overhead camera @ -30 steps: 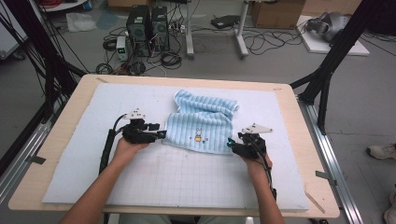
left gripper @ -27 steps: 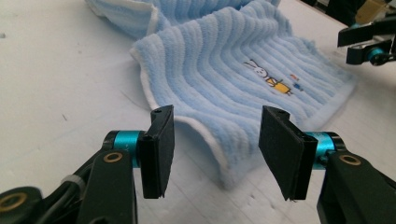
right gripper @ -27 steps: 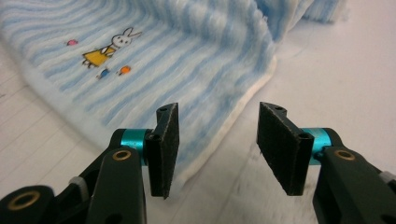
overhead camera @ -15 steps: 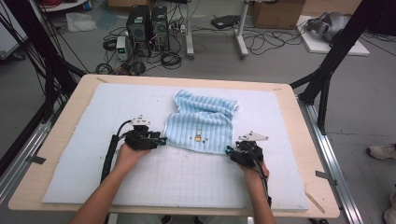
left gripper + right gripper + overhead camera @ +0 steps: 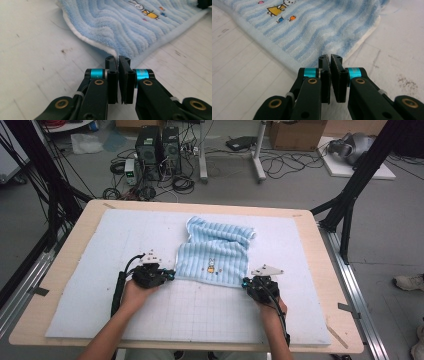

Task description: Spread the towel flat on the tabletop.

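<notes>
Towel (image 5: 215, 255): light blue, wavy-ribbed, white-edged, small rabbit print near its front hem; far part rumpled. It lies mid-mat (image 5: 100, 250). Left gripper (image 5: 169, 275) at the towel's near left corner, right gripper (image 5: 246, 283) at its near right corner; both jaws have just closed, pinching the corners.

Light-blue striped terry towel (image 5: 216, 254) lying on the white gridded mat (image 5: 100, 250) covering the pale wooden table (image 5: 80, 217), its near-left corner at the left black two-jaw gripper (image 5: 171, 274), near-right corner at the right black two-jaw gripper (image 5: 245, 282).
</notes>
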